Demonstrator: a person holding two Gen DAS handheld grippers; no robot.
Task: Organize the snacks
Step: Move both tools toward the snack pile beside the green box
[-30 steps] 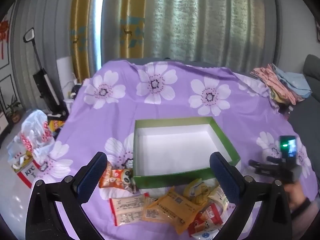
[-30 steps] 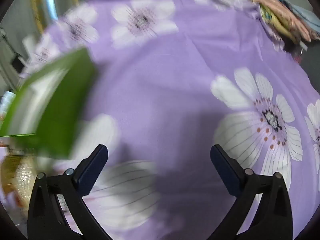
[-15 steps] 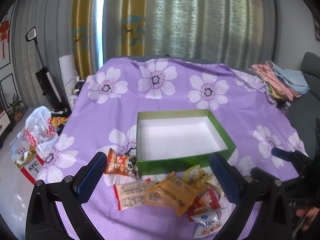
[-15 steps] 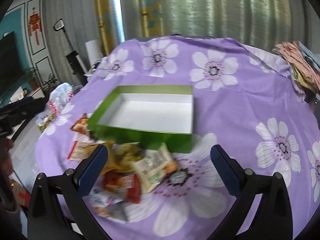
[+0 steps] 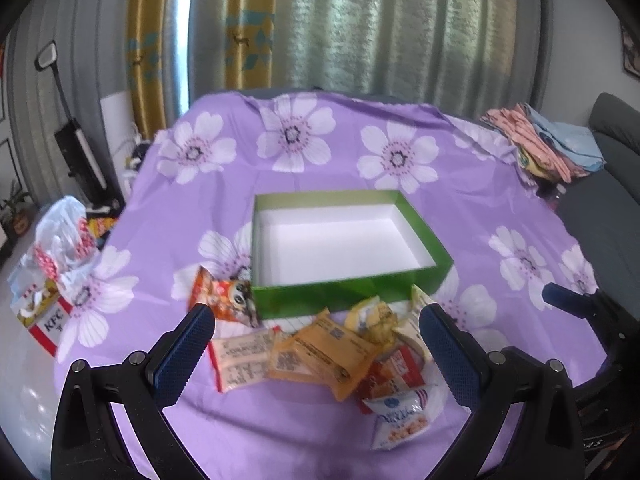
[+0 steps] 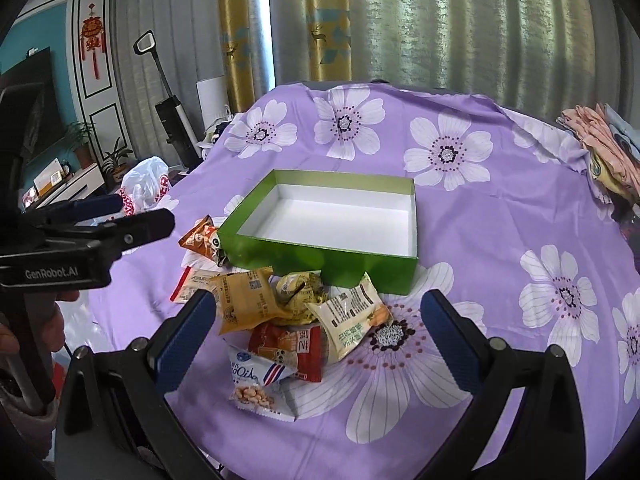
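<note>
Here the green box (image 6: pixel 324 236) sits empty near the middle of the bench (image 6: pixel 500 216), under a purple flowered cloth, with bare cloth all round its far and right sides. Against its near wall lies the heap of snack packets (image 6: pixel 280 312), one orange packet (image 6: pixel 202 240) touching the box's left corner. Both grippers hang above the near edge, clear of everything: the left gripper (image 5: pixel 316 354) with jaws wide apart, the right gripper (image 6: pixel 318 334) likewise spread and empty. Folded clothes (image 6: pixel 604 148) crowd the far right rim.
</note>
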